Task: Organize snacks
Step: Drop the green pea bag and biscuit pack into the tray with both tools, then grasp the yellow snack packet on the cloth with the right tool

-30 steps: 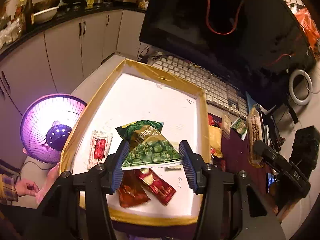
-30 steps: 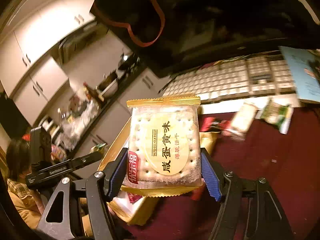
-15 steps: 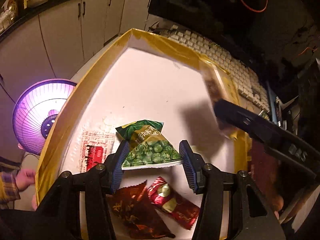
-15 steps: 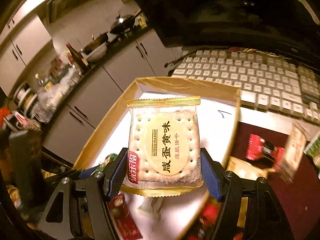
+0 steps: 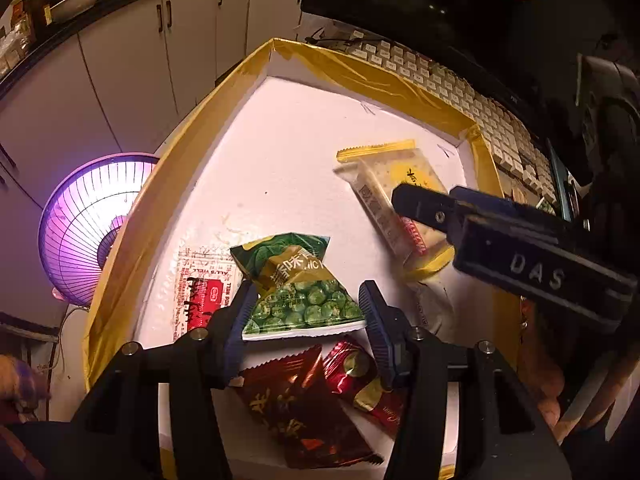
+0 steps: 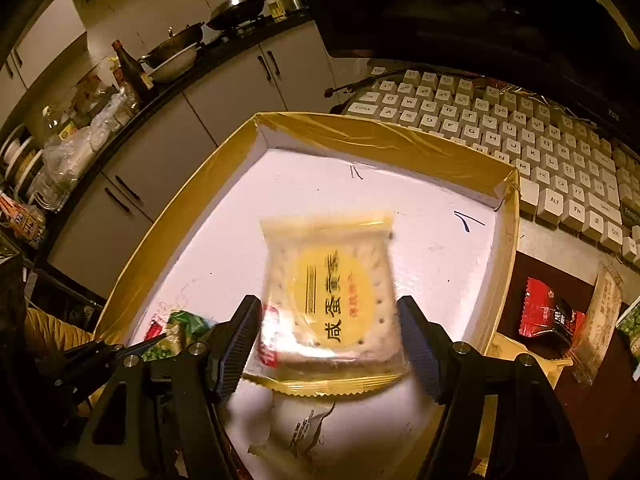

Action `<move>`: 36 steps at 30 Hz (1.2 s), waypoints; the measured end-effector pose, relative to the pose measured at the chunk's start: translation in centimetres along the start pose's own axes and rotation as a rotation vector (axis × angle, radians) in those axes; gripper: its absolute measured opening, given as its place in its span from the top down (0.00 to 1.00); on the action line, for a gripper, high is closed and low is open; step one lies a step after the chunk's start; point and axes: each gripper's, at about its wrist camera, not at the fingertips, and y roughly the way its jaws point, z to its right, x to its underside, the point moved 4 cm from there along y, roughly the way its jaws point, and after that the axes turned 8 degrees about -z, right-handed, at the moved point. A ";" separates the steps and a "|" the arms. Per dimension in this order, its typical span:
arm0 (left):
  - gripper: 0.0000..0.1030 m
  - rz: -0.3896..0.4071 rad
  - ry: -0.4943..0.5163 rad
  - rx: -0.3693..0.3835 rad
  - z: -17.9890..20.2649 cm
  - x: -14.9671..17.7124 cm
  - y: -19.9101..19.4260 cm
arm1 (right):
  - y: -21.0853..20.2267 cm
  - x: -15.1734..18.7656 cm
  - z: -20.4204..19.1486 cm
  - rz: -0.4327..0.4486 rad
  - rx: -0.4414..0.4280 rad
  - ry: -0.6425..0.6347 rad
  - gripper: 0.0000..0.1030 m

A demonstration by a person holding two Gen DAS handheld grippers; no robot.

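The left gripper [image 5: 305,322] gripped a green pea packet [image 5: 298,284] in its jaws above the yellow-rimmed tray [image 5: 192,148]. The right gripper [image 6: 328,344] held its jaws on a blurred biscuit packet [image 6: 330,292] over the tray's white floor.

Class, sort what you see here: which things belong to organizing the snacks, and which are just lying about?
Part of the job:
- left claw holding green pea packet
- right claw holding biscuit packet
- gold-edged tray
- red packets in the tray

Lying about:
- keyboard
- purple heater
- wok
- bottle
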 end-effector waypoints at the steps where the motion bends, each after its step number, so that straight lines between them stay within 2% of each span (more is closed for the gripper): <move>1: 0.50 0.002 -0.002 -0.009 -0.2 0.1 -0.1 | 0.1 -0.1 0.0 -0.003 0.006 0.003 0.31; 4: 0.50 0.000 0.009 -0.010 -0.3 0.0 -0.4 | 0.1 -0.2 0.1 -0.013 0.005 0.008 0.30; 6: 0.47 0.009 0.032 -0.005 -0.2 -0.2 -1.0 | -0.1 -0.2 0.3 -0.010 -0.031 0.012 0.30; 7: 0.39 0.019 0.040 -0.006 -0.2 -0.3 -1.3 | -0.7 0.0 0.6 0.003 -0.082 0.023 0.28; 9: 0.34 0.070 0.036 -0.015 -0.5 -0.4 -2.5 | -2.1 0.4 1.4 0.036 -0.175 0.054 0.24; 10: 0.34 0.090 0.030 -0.008 -0.7 -0.4 -3.0 | -2.7 0.6 1.7 0.052 -0.194 0.066 0.23; 14: 0.34 0.154 -0.009 0.085 -0.9 0.1 -5.3 | -6.7 2.8 4.0 0.141 -0.267 0.110 0.21; 16: 0.34 0.194 -0.012 0.106 -0.4 0.5 -6.6 | -8.9 4.4 5.7 0.186 -0.302 0.132 0.21; 18: 0.34 0.248 -0.001 0.138 0.8 1.6 -8.8 | -10.6 5.9 7.6 0.217 -0.315 0.157 0.21; 21: 0.34 0.275 0.020 0.192 3.1 3.5 -11.4 | -12.0 7.6 10.5 0.238 -0.334 0.212 0.20; 26: 0.34 0.266 0.031 0.186 6.3 7.1 -12.6 | -10.9 9.5 13.9 0.197 -0.320 0.277 0.23; 29: 0.34 0.212 0.010 0.203 7.6 8.4 -11.1 | -9.1 9.7 14.2 0.152 -0.329 0.294 0.27; 32: 0.34 0.181 0.010 0.203 8.8 9.1 -9.5 | -7.2 8.9 14.0 0.097 -0.294 0.316 0.32; 35: 0.34 0.179 0.028 0.179 10.0 9.4 -8.6 | -5.9 8.0 13.7 0.078 -0.281 0.326 0.34; 36: 0.34 0.182 0.039 0.152 10.5 9.4 -8.3 | -5.4 7.8 13.6 0.066 -0.270 0.330 0.37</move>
